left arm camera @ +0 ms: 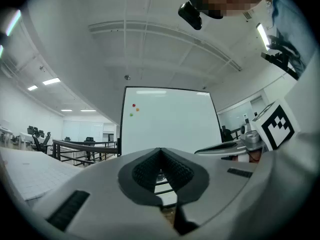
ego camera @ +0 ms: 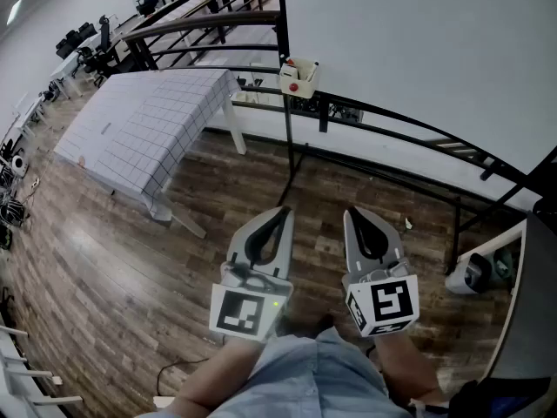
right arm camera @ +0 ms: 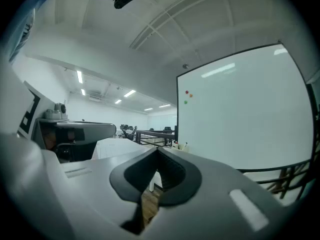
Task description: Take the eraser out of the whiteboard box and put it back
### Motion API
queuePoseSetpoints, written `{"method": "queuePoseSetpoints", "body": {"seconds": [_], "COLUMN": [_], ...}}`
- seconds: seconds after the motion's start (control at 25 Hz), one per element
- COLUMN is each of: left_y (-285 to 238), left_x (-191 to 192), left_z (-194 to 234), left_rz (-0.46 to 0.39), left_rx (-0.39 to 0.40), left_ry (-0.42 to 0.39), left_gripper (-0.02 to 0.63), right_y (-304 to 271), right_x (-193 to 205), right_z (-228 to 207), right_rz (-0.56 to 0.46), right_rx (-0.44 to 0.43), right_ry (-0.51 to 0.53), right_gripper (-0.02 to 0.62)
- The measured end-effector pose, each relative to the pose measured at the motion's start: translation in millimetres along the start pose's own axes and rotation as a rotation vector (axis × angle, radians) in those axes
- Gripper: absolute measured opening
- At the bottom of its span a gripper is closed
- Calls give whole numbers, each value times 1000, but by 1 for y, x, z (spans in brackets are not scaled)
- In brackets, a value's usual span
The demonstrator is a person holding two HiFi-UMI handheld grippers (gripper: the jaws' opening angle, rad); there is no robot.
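A small cream whiteboard box (ego camera: 298,77) hangs at the lower left corner of the whiteboard (ego camera: 418,50), with red bits showing in it; the eraser itself cannot be made out. Both grippers are held level and side by side, well short of the box. My left gripper (ego camera: 283,210) has its fingertips together with nothing between them. My right gripper (ego camera: 350,212) is shut and empty too. In the left gripper view the left gripper (left arm camera: 160,151) faces the whiteboard (left arm camera: 165,119). In the right gripper view the right gripper (right arm camera: 157,151) points toward the box (right arm camera: 180,145) at the board's edge.
A table with a checked cloth (ego camera: 148,120) stands at the left of the wooden floor. A dark railing (ego camera: 200,24) runs behind it. The board's black stand (ego camera: 392,120) spans the middle. A white device (ego camera: 474,273) sits on the floor at the right.
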State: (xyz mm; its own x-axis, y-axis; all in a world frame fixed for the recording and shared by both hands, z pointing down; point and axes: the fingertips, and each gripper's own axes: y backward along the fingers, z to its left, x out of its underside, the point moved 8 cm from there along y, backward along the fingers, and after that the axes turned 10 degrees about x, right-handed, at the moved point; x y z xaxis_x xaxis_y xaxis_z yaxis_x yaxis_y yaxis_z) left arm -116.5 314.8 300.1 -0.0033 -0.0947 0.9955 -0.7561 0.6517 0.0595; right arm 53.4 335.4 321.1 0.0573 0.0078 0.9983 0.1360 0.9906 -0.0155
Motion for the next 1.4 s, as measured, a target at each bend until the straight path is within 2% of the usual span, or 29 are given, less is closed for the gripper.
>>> {"method": "queuePoseSetpoints", "body": {"seconds": [0.76,1.0,1.4], "left_y": [-19,-24,-35], "left_x": [1,2,-5], "left_z": [-8,-11,-13], "left_rz": [11,20,12], "left_rx": [-8,-19,-67], "left_ry": [-13,-8,-43], "left_gripper": [-2,-2,-2], "right_y": [-7,-8,-10], "right_x": [2,-2,0], "right_z": [-16,-21,-31], "right_rz": [-6,-27,-12], "right_rx": [-28,-91,-149], "right_ry": [2,-38,-25], "right_gripper": [-15,-15,-15]}}
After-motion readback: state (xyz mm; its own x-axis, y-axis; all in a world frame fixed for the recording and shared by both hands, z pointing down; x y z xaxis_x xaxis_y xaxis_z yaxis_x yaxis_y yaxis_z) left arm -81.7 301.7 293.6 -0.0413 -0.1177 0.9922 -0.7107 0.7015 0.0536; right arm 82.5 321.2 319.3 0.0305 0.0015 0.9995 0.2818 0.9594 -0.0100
